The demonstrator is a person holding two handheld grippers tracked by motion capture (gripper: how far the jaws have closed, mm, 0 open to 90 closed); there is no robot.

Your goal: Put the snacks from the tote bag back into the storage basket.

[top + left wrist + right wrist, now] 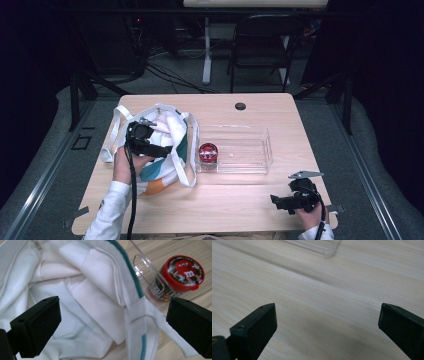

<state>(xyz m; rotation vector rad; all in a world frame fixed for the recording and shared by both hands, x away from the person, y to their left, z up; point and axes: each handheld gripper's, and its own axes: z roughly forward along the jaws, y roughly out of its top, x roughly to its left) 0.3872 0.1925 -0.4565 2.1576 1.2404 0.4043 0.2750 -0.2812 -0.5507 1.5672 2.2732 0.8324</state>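
Wood table (250,195): red-lidded jar (208,152) sits in clear tray (250,150), left gripper (112,322) spread wide over white bag (165,135), right gripper (327,327) wide, empty.

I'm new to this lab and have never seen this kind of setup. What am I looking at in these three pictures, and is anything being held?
A person sits at a wooden table with a hand-held two-jaw tool in each hand. The high view looks down from above. The other two come from cameras riding on each tool, looking out between its black jaws.

The left gripper hovers over a white tote bag, jaws wide apart above the bag's opening. The right gripper sits near the table's front right, also open, holding nothing.

Beside the bag lies a clear plastic tray; a small candy jar with a red lid stands at its left end.
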